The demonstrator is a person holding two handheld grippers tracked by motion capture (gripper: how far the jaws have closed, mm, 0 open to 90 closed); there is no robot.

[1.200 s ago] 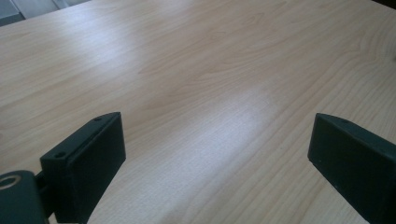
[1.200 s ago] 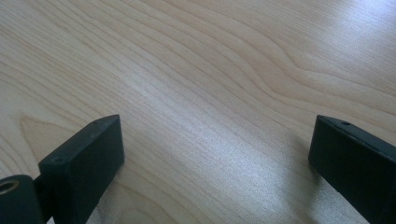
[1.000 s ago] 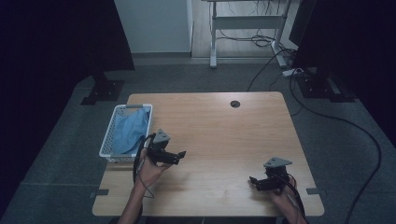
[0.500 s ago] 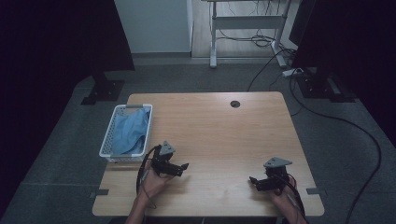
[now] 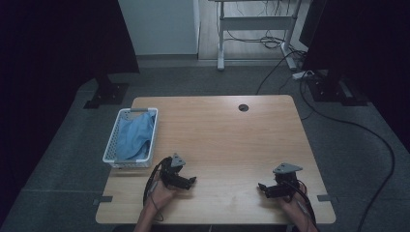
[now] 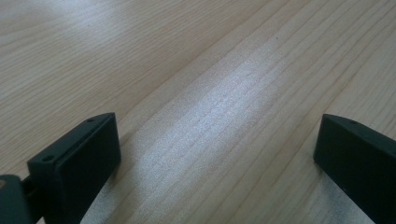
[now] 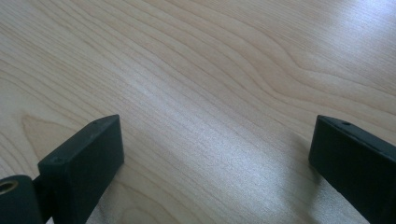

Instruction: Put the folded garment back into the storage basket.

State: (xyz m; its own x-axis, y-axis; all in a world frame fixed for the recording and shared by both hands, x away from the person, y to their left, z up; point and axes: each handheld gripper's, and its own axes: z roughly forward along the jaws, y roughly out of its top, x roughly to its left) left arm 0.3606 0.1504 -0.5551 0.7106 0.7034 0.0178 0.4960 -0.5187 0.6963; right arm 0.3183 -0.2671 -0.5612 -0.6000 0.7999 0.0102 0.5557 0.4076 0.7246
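The left gripper (image 5: pixel 189 181) was low over the table (image 5: pixel 227 145), near the front edge, jaws wide apart w/ nothing btw them. The right gripper (image 5: pixel 261 187) was also spread and empty. The blue cloth (image 5: pixel 134 137) lay in the white basket (image 5: pixel 109 150), just beside the left gripper.
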